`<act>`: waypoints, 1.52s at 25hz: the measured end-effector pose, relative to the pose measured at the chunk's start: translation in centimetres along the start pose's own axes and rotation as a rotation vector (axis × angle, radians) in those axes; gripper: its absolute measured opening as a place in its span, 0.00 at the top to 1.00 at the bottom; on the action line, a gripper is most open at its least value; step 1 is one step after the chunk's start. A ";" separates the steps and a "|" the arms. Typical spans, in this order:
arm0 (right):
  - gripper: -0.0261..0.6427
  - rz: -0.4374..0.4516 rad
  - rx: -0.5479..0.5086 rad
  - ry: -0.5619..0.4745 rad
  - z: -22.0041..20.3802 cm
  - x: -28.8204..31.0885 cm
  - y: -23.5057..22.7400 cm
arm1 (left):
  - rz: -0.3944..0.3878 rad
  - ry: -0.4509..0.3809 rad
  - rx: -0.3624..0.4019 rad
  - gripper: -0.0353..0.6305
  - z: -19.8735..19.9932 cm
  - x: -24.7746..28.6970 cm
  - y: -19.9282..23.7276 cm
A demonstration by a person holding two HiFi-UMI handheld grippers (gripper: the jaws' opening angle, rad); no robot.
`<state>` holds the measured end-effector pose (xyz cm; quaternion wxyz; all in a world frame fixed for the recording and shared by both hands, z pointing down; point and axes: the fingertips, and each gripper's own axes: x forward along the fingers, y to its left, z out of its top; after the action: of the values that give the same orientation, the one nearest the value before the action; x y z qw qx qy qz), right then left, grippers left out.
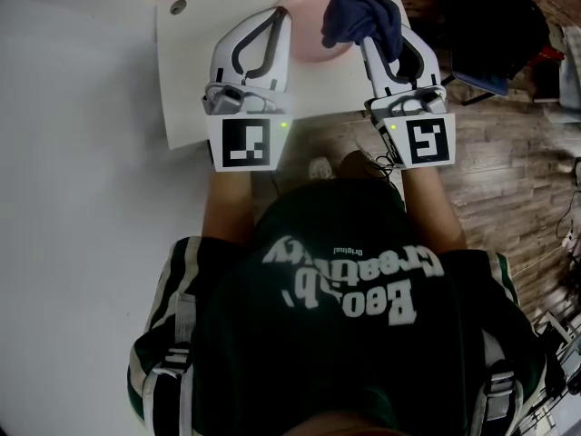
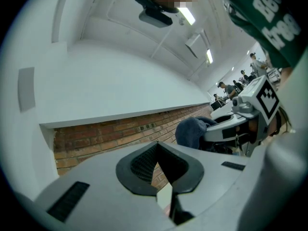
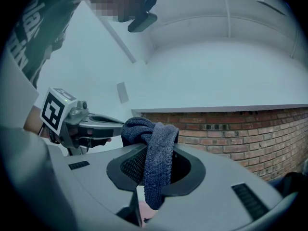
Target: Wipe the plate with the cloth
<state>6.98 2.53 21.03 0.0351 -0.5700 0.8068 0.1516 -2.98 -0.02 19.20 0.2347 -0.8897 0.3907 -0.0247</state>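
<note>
Wiping pending | cloth [image 1: 363,16] is clamped in right gripper [image 1: 370,44], bunched over its tips | left gripper [image 1: 278,16] is closed, empty | plate [image 1: 304,24] lies just below both tips | cloth should be pressed flat, plate steadied.

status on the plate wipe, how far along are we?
Done: the cloth is off the table, clamped in the right gripper.
In hand: it hangs bunched over the right edge of the pink plate. The left gripper, jaws closed, sits at the plate's left side; whether it pinches the rim is unclear.
Left: the wiping itself. No cloth-to-plate contact shows, and the plate is mostly hidden.
</note>
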 end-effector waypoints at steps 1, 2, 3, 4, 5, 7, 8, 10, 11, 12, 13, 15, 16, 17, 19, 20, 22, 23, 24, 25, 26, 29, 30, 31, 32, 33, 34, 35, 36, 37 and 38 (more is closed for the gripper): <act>0.86 0.003 0.002 0.000 0.0 0.0 0.0 | 0.001 -0.003 0.002 0.95 0.0 0.0 0.0; 0.86 0.007 0.008 -0.003 0.0 0.1 0.0 | 0.004 -0.011 0.004 0.95 0.1 0.0 0.1; 0.86 0.012 0.016 -0.009 0.0 0.1 0.0 | 0.009 -0.020 0.008 0.95 0.2 0.1 0.2; 0.86 0.018 0.025 -0.016 0.0 0.2 0.0 | 0.014 -0.023 0.010 0.95 0.2 0.1 0.1; 0.86 0.024 0.031 -0.018 -0.1 0.2 0.0 | 0.019 -0.013 0.007 0.95 0.1 0.0 0.0; 0.86 0.042 0.031 -0.012 -0.3 0.0 -0.1 | 0.033 0.013 -0.007 0.95 -0.2 -0.4 -0.4; 0.86 0.054 0.030 -0.012 -0.4 -0.1 0.0 | 0.044 0.017 -0.007 0.95 -0.1 -0.6 -0.7; 0.86 0.082 0.028 -0.017 -0.7 0.1 0.0 | 0.067 0.020 0.000 0.95 -0.3 -0.6 -0.7; 0.86 0.097 0.029 -0.019 -1.0 0.8 0.0 | 0.077 0.022 0.005 0.95 -0.7 -0.3 -0.3; 0.86 0.109 0.033 -0.020 -1.5 2.0 -0.2 | 0.084 0.026 0.007 0.95 -1.4 0.4 0.4; 0.87 0.119 0.040 -0.020 -2.1 3.6 -0.6 | 0.091 0.034 0.003 0.95 -2.3 1.4 1.4; 0.87 0.135 0.055 -0.015 -3.1 6.6 -1.6 | 0.108 0.058 -0.008 0.95 -3.8 3.4 3.3; 0.87 0.146 0.061 -0.010 -3.6 7.7 -2.2 | 0.118 0.068 -0.009 0.95 -4.2 4.4 3.9; 0.87 0.159 0.064 -0.003 -4.0 8.6 -2.7 | 0.128 0.077 -0.008 0.95 -4.5 5.3 4.4; 0.87 0.183 0.071 0.003 -4.7 10.0 -3.5 | 0.143 0.096 -0.008 0.95 -5.0 6.6 4.8; 0.87 0.192 0.076 0.003 -5.0 10.5 -3.8 | 0.149 0.104 -0.009 0.95 -5.3 7.0 4.9; 0.87 0.208 0.086 0.002 -5.4 11.4 -3.9 | 0.166 0.111 -0.012 0.95 -5.8 7.4 5.4; 0.87 0.218 0.091 0.000 -5.5 11.7 -3.8 | 0.175 0.110 -0.010 0.95 -5.8 7.6 5.6; 0.87 0.229 0.096 -0.001 -5.6 12.0 -3.8 | 0.182 0.110 -0.006 0.95 -5.9 7.7 5.8; 0.87 0.239 0.101 -0.002 -5.8 12.3 -3.9 | 0.188 0.113 -0.002 0.95 -6.0 7.9 5.8; 0.87 0.251 0.105 -0.002 -6.1 12.6 -4.0 | 0.193 0.121 0.000 0.95 -6.3 8.2 5.8; 0.86 0.283 0.112 -0.006 -6.9 13.3 -4.6 | 0.212 0.146 0.002 0.95 -7.0 9.0 5.7; 0.87 0.292 0.112 -0.010 -7.0 13.4 -4.7 | 0.220 0.146 0.003 0.95 -7.0 9.2 5.7; 0.86 0.300 0.111 -0.014 -7.0 13.6 -4.7 | 0.228 0.143 0.003 0.95 -7.0 9.2 5.7; 0.86 0.306 0.110 -0.018 -7.0 13.7 -4.7 | 0.234 0.141 -0.001 0.95 -6.9 9.2 5.7; 0.86 0.311 0.111 -0.020 -7.1 13.7 -4.7 | 0.238 0.140 -0.006 0.95 -6.9 9.2 5.6; 0.86 0.314 0.114 -0.020 -7.2 13.8 -4.8 | 0.240 0.140 -0.008 0.95 -6.9 9.2 5.6; 0.86 0.316 0.118 -0.020 -7.3 13.9 -4.9 | 0.238 0.144 -0.004 0.95 -6.9 9.2 5.5; 0.86 0.317 0.123 -0.019 -7.5 14.0 -5.0 | 0.235 0.150 0.006 0.95 -7.0 9.3 5.5; 0.86 0.319 0.127 -0.017 -7.7 14.2 -4.9 | 0.234 0.155 0.015 0.95 -7.2 9.3 5.6; 0.86 0.321 0.129 -0.015 -7.9 14.3 -4.8 | 0.234 0.158 0.020 0.95 -7.3 9.2 5.7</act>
<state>7.40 -14.15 24.30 0.0530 -0.4290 0.8953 0.1074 -2.13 -12.77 21.91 0.2131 -0.8309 0.5091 -0.0710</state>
